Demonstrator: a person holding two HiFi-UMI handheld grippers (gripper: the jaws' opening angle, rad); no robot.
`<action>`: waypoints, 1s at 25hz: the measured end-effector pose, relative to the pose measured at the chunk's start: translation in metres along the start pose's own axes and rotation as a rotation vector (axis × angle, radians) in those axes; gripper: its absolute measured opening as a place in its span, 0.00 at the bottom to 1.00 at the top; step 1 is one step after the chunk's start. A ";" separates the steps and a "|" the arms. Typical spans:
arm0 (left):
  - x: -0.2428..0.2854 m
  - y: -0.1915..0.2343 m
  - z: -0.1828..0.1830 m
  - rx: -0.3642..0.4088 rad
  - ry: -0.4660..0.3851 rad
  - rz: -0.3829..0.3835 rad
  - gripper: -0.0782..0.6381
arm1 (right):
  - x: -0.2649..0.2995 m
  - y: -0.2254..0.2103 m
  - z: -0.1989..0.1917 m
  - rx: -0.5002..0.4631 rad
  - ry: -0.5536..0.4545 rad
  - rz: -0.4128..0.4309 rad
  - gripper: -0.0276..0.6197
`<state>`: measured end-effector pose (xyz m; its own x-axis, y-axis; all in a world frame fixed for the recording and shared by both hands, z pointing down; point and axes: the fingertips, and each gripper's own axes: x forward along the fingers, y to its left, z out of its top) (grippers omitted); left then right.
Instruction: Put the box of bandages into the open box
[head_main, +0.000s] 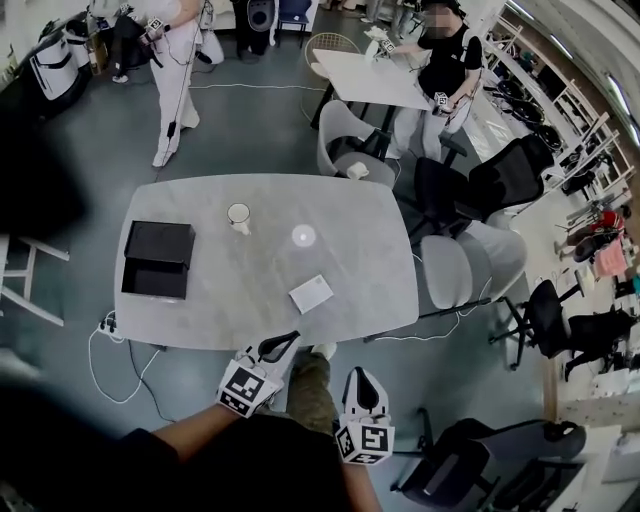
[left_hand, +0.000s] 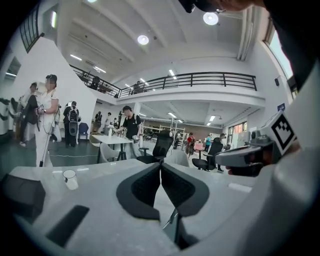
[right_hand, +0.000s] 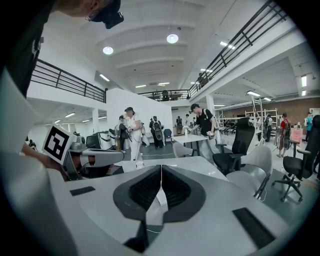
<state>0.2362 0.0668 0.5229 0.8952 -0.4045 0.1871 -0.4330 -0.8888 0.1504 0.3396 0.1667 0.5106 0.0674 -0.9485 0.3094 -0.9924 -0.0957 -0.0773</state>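
Observation:
The box of bandages (head_main: 312, 294), flat and white, lies on the grey table (head_main: 210, 310) near its front edge. At the table's left end stands the open black box (head_main: 157, 258), its lid raised behind it. Both grippers hang over the floor just short of the table's front edge. My left gripper (head_main: 288, 341) is shut and empty, pointing towards the bandage box. My right gripper (head_main: 359, 374) is lower, also shut with nothing in it. In the left gripper view the jaws (left_hand: 160, 165) meet at the tips; in the right gripper view they (right_hand: 161, 167) do too.
A white cup (head_main: 239, 217) and a small round white object (head_main: 303, 236) sit mid-table. Grey and black chairs (head_main: 470, 262) crowd the table's right side. Cables and a power strip (head_main: 108, 325) lie on the floor at the left. People stand at the back near another table (head_main: 365, 78).

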 end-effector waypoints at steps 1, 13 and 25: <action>0.007 0.004 0.001 0.006 0.003 0.005 0.14 | 0.008 -0.003 0.002 0.001 -0.003 0.010 0.06; 0.127 0.057 -0.051 0.111 0.214 0.065 0.14 | 0.120 -0.086 0.029 0.023 0.013 0.097 0.06; 0.217 0.102 -0.154 0.007 0.484 0.058 0.32 | 0.208 -0.153 0.012 0.061 0.116 0.187 0.06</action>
<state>0.3694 -0.0784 0.7287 0.7168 -0.3084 0.6254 -0.4789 -0.8696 0.1200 0.5065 -0.0202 0.5751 -0.1325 -0.9106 0.3914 -0.9782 0.0565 -0.1998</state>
